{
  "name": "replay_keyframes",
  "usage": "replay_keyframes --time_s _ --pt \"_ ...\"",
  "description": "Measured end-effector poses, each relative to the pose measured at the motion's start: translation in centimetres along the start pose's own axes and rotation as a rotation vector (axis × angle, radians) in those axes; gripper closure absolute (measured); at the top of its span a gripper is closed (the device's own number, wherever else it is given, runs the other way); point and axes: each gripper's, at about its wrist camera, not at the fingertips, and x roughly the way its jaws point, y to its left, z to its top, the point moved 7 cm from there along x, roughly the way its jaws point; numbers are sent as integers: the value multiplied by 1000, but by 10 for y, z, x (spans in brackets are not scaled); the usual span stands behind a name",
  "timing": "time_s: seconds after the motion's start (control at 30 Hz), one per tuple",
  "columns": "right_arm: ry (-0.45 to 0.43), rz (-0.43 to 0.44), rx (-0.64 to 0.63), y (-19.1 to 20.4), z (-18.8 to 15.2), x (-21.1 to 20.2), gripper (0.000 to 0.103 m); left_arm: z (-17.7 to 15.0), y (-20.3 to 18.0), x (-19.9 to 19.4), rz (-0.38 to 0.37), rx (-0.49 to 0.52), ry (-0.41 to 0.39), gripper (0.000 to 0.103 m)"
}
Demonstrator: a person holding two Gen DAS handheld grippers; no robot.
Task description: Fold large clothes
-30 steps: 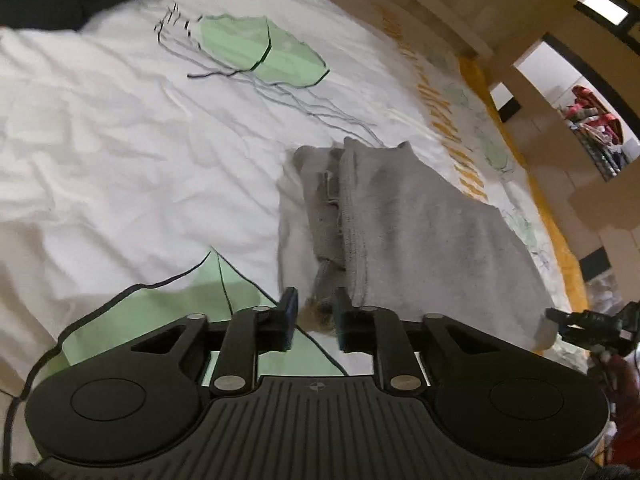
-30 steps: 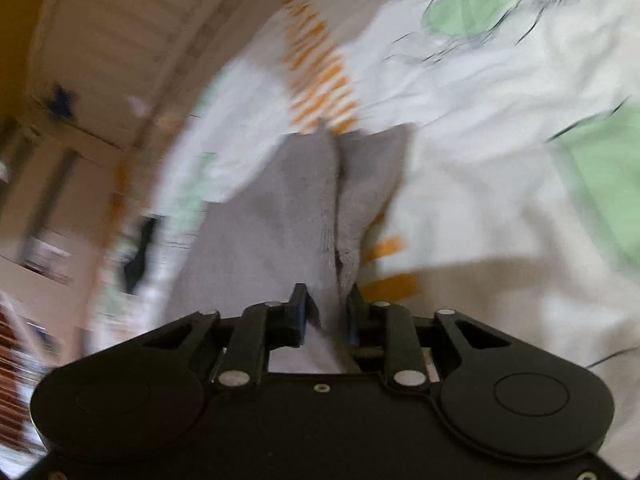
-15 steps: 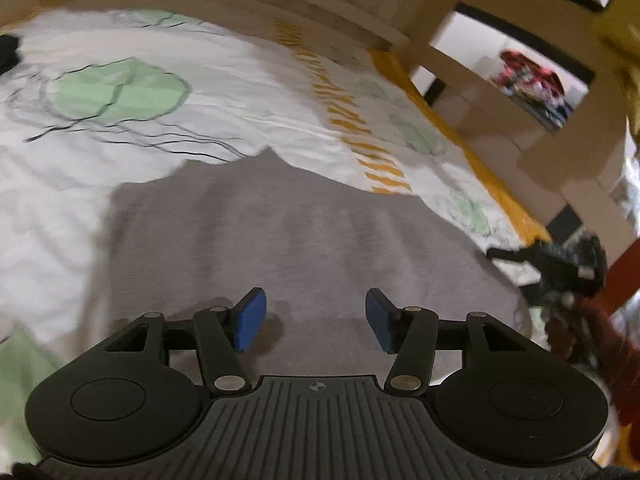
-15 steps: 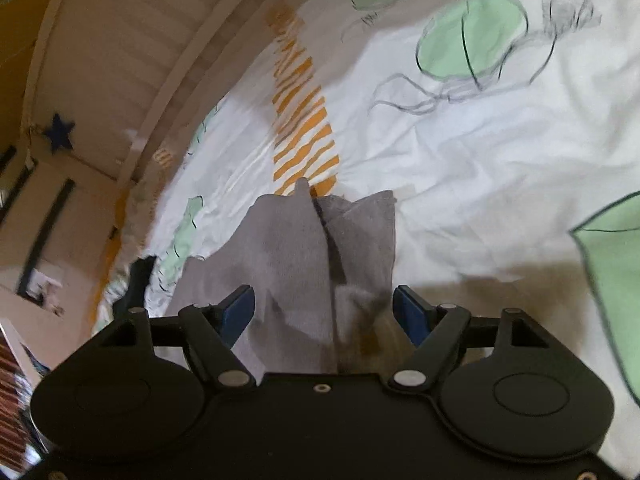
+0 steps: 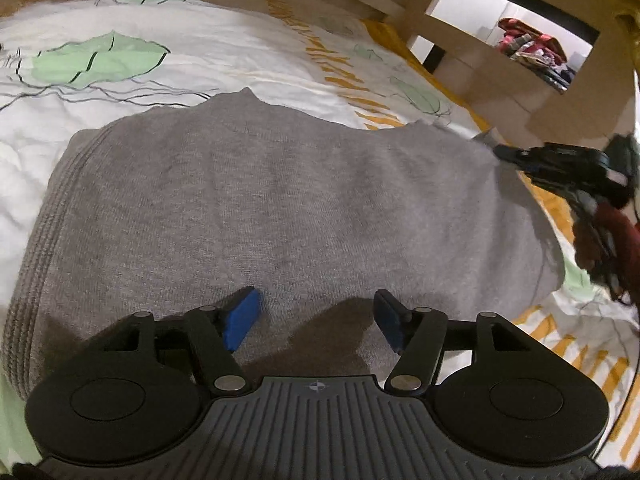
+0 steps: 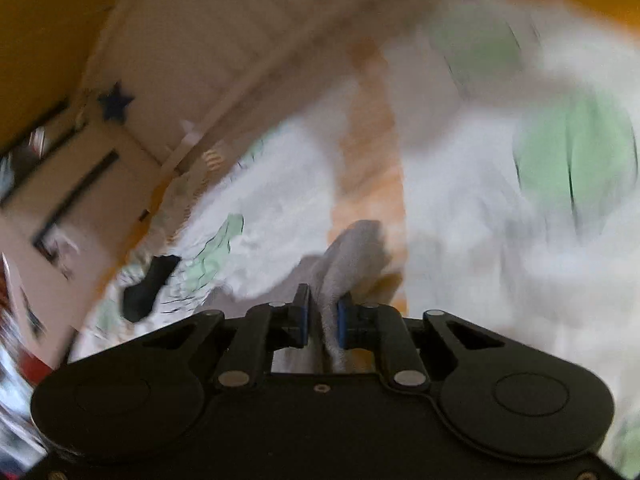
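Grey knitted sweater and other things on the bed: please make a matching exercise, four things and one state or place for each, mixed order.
Things:
1. grey knitted sweater
2. left tongs
3. right tongs
4. white bedsheet with green leaf prints

States:
A. shut on grey fabric
B. lies folded on the bed
C. opening, nothing between the blue pads
D. spread under the garment

Pairs: 1-B, 2-C, 3-A, 4-D

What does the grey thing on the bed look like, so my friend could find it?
Look at the white bedspread with green leaf prints. In its middle lies a soft grey knitted sweater, folded flat. It is the only plain grey thing there, with a ribbed band along one edge.
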Motion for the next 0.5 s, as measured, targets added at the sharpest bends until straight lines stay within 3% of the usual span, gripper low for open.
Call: replay_keyframes --time_s 0.1,0.13,0.27,0.3,0.33,0.43,0.5 --pt "84 -166 15 -31 -8 20 88 -1 -7 2 18 17 -11 32" --pt "114 -214 41 -46 -17 26 84 0 -10 3 26 23 -11 31" --pt "69 -229 141 -62 -33 11 78 -1 -17 4 45 56 -7 19" --pt "57 -231 143 -60 -31 5 71 -2 -19 5 43 66 -5 15" --pt "39 -227 135 -53 -28 -2 56 -2 -22 6 48 77 -2 14" --pt "-3 -163 152 -37 -23 -23 24 -4 -26 8 72 88 -4 12" --pt "31 -123 182 -26 -30 -30 24 -4 -28 9 78 94 -6 6"
